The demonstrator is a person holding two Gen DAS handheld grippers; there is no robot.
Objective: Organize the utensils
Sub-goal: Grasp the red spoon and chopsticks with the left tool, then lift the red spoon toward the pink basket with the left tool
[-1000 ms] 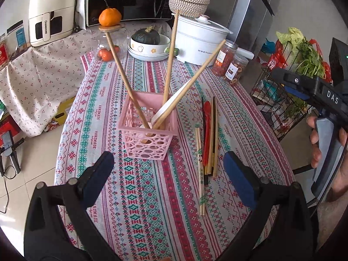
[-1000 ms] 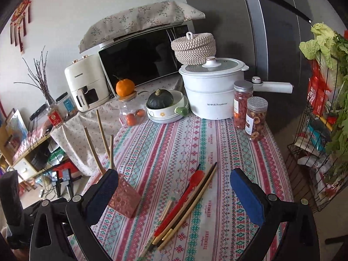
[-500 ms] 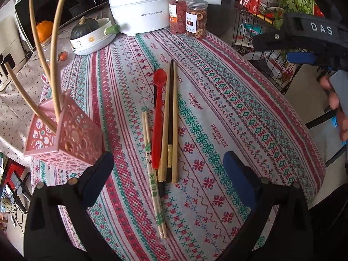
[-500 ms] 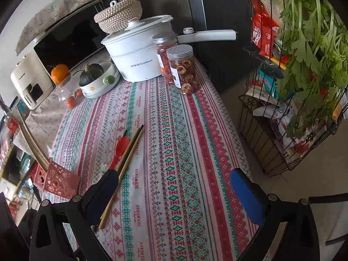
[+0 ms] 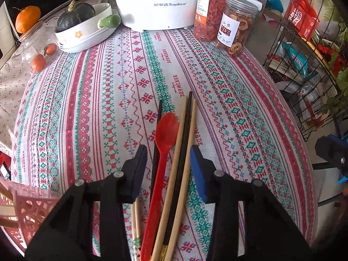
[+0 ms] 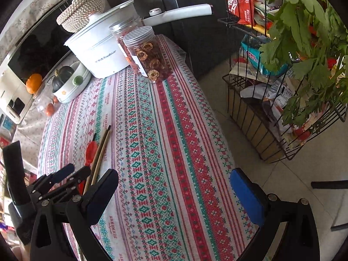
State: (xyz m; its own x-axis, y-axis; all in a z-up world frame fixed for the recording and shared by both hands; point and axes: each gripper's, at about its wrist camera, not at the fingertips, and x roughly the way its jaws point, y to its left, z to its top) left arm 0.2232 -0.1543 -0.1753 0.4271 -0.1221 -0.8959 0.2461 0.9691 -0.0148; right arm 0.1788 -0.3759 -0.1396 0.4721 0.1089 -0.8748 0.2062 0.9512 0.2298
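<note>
- The left tongs point(image 5: 167, 163) have dropped low over the utensil bundle since half a second ago; their jaws stand parted, narrower than before, straddling the red spoon point(image 5: 163, 139) and chopsticks point(image 5: 184, 143), which lie on the counter point(image 5: 239, 113).
- The pink basket point(image 5: 32, 211) now sits at the lower-left edge.
- The right tongs point(image 6: 174, 192) hang spread wide, empty, over the counter's edge.

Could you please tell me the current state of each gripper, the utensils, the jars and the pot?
Left gripper: open, straddling the utensils.
Right gripper: open, empty.
Red spoon: flat on the cloth.
Chopsticks: flat beside the spoon.
Jars: lidded, upright.
Pot: lidded.
</note>
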